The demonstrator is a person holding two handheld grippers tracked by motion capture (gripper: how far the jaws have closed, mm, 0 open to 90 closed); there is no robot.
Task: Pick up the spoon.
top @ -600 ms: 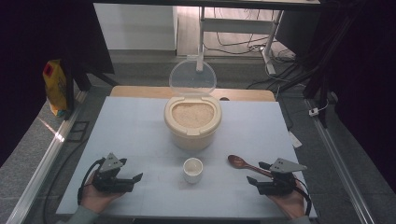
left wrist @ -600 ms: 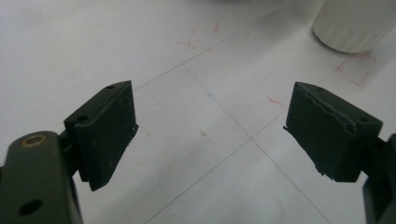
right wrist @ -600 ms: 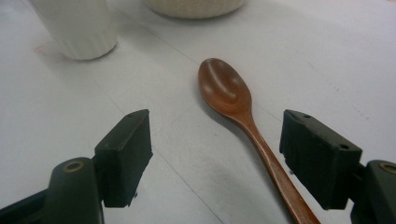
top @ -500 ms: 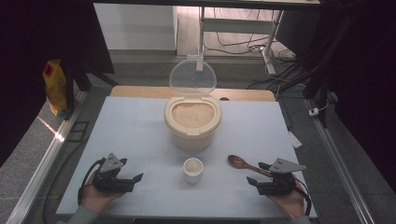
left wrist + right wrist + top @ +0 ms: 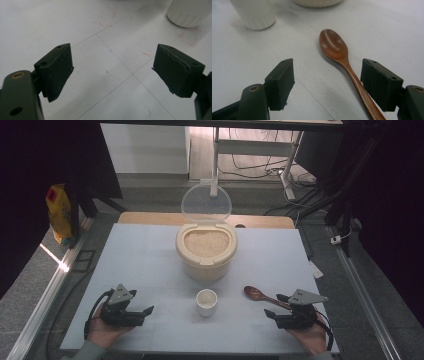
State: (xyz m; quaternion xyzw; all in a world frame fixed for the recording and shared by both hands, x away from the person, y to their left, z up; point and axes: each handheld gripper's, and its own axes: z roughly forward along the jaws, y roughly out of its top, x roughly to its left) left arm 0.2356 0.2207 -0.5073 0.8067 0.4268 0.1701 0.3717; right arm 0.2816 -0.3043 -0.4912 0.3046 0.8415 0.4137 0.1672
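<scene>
Brown wood marks the spoon [image 5: 263, 296], lying flat on the white table [image 5: 150, 255] near the right gripper [image 5: 278, 306], seen from the high view. A small white cup [image 5: 206, 302] stands between the two grippers, in front of the cream rice container [image 5: 206, 251] (its clear lid [image 5: 206, 203] raised). The left gripper [image 5: 146, 311] rests low in the person's hand.

In the left gripper view the left gripper [image 5: 112, 66] has its jaws spread wide over bare table, the cup [image 5: 188, 12] farther off.

In the right gripper view the right gripper [image 5: 327, 75] is likewise spread, the spoon [image 5: 342, 61] lying between the jaws, its handle just beside one jaw, unpinched.
</scene>
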